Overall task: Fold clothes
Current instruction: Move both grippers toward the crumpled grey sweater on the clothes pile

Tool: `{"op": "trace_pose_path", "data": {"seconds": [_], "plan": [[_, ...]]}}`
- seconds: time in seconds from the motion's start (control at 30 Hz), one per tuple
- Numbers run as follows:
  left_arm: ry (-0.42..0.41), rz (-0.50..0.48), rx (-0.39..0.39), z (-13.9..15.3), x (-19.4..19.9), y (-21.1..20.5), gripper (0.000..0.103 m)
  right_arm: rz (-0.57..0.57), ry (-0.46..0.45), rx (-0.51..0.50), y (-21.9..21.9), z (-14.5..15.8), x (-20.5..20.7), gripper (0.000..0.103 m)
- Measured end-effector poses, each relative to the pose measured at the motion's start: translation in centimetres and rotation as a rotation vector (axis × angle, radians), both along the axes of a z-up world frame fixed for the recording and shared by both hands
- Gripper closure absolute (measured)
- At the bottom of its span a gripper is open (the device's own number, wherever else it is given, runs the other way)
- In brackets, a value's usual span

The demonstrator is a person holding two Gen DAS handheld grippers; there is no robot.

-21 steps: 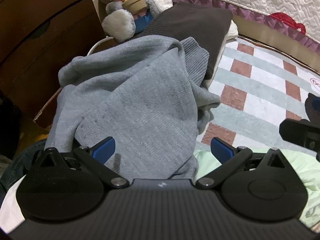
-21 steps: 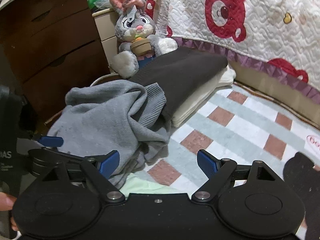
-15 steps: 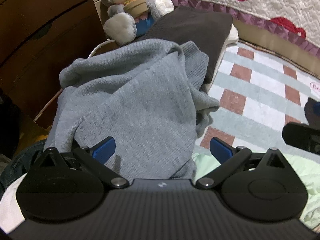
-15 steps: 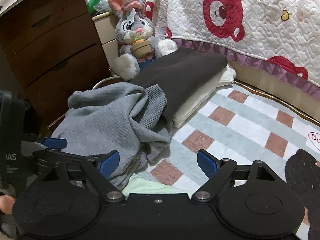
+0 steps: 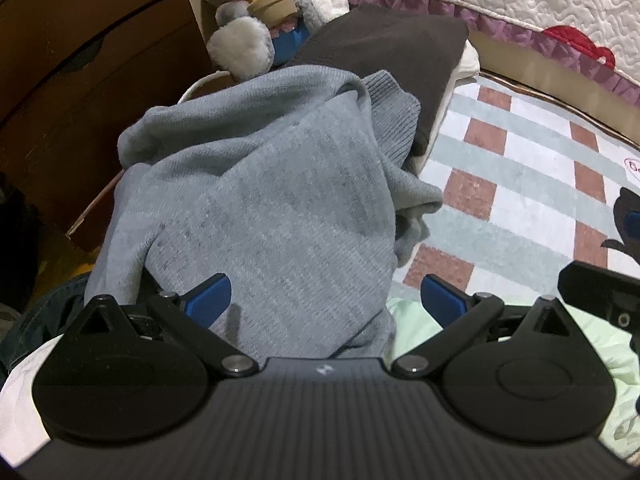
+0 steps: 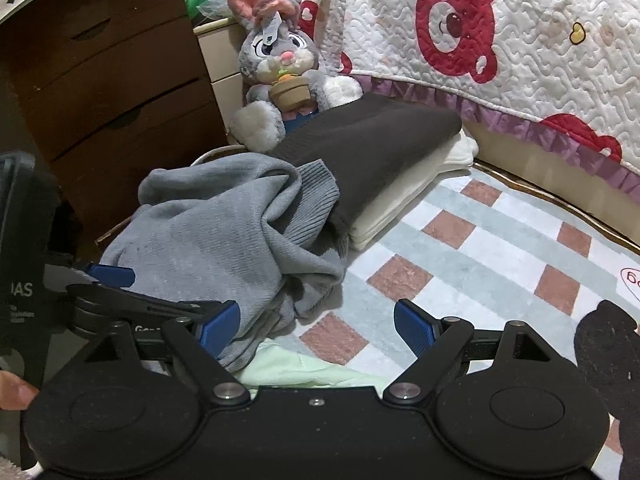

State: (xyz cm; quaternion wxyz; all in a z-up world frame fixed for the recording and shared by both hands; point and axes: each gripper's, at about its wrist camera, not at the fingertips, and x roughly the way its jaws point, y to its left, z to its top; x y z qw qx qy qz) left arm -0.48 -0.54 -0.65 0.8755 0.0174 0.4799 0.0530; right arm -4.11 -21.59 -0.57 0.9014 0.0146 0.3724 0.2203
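Grey knit sweater (image 5: 256, 200) lies crumpled in a heap on the checked rug (image 5: 520, 184), its far edge lapping onto a folded dark brown garment (image 6: 372, 144) that sits on top of a folded cream one (image 6: 404, 204). Under the sweater's near edge a pale green cloth (image 6: 304, 372) shows. Left hand-held gripper (image 5: 326, 300): blue pads spread wide apart, tilted down over the near part of the sweater, one pad over the knit, the other over the green cloth; whether either touches, cannot tell. Right hand-held gripper (image 6: 316, 326): pads likewise wide apart, nothing clamped, its left pad just at the sweater's edge, the right pad over bare rug. A plush rabbit (image 6: 280, 76) holding a small pot sits behind the folded stack, against a cream cabinet (image 6: 220, 64). Dark wooden drawers (image 6: 104, 76) stand to the left. Quilted bedspread with red bears (image 6: 480, 32) hangs down at right, purple frill along its hem.
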Motion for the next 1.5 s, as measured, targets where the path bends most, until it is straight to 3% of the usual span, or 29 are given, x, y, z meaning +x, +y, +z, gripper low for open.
{"op": "trace_pose_path", "data": {"seconds": [1.5], "plan": [[0.067, 0.026, -0.025, -0.9, 0.1, 0.3, 0.000, -0.040, 0.066, -0.010, -0.3, -1.2, 0.4, 0.016]]}}
